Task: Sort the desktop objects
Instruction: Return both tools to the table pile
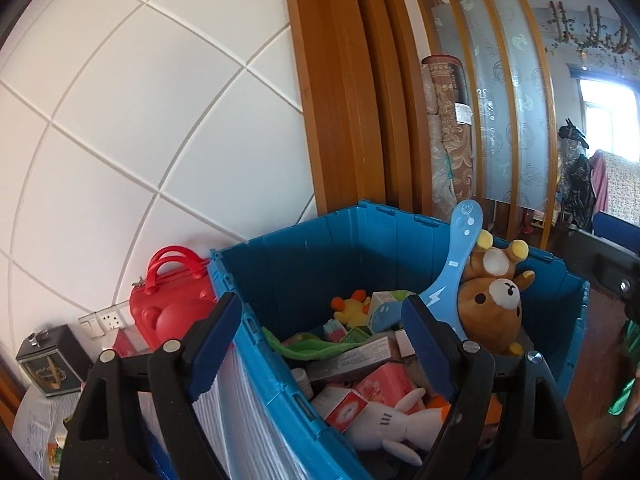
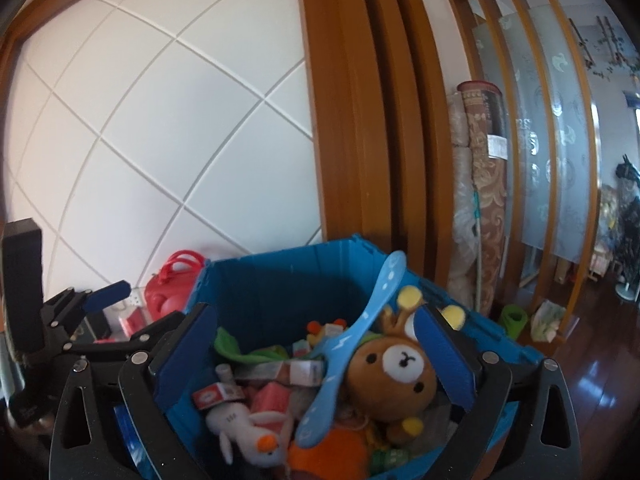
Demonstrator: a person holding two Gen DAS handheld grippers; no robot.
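A blue plastic crate [image 1: 304,256] [image 2: 264,280] is full of mixed things: a brown bear plush [image 1: 490,314] [image 2: 394,376], a light blue paddle-shaped toy [image 1: 456,264] [image 2: 344,344], a white plush [image 1: 384,424] [image 2: 244,428], a yellow plush [image 1: 352,308], and several small boxes [image 1: 348,354]. My left gripper [image 1: 320,344] is open and empty, hovering over the crate's left wall. My right gripper [image 2: 316,360] is open and empty above the crate's contents. The left gripper also shows at the left of the right wrist view [image 2: 86,304].
A red carry case [image 1: 172,304] [image 2: 168,288] stands behind the crate by the white tiled wall. A dark tin box [image 1: 52,360] sits at far left. Wooden door frame, rolled carpets [image 1: 448,132] and a glass partition stand behind. Dark wood floor lies right.
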